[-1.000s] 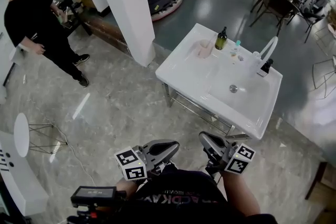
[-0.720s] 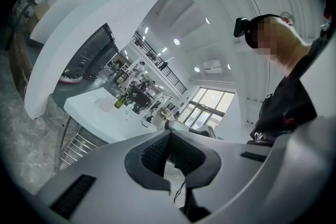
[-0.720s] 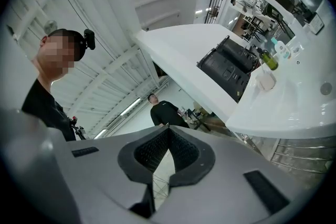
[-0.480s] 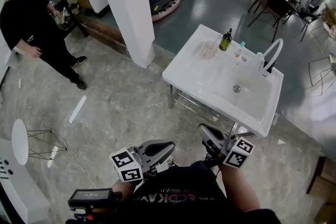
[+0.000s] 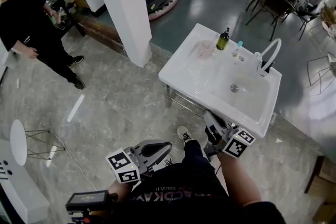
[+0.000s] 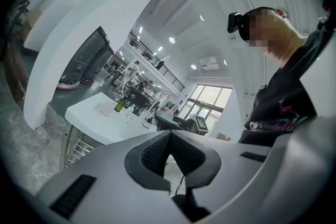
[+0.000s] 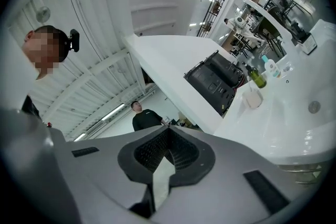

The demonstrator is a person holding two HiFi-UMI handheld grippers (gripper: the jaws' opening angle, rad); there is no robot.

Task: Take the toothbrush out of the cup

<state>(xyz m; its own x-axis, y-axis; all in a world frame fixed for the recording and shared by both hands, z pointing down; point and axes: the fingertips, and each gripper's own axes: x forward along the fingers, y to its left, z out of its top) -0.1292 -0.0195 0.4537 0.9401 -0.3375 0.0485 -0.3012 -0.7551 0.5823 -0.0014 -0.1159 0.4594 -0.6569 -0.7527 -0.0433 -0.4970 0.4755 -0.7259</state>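
Note:
A white sink unit [image 5: 184,73] stands ahead of me. On its back left ledge sits a pale translucent cup [image 5: 205,50]; the toothbrush is too small to make out. The cup [image 7: 254,98] also shows in the right gripper view, beside a dark green bottle [image 7: 257,78]. My right gripper [image 5: 208,116] is shut and empty, its tips just short of the sink's front edge. My left gripper [image 5: 169,146] hangs lower and further back, also shut and empty. Both are far from the cup.
On the ledge stand a dark green bottle [image 5: 223,39] and a small teal-capped bottle [image 5: 237,48], with a white arched faucet [image 5: 269,53] to their right. A white pillar [image 5: 123,5] rises left of the sink. A person in black [image 5: 31,18] stands far left. Chairs [image 5: 275,5] fill the back right.
I have stepped toward the sink; a shoe now shows below its front edge. My right gripper has moved up to the sink's front edge. My left gripper has stayed low.

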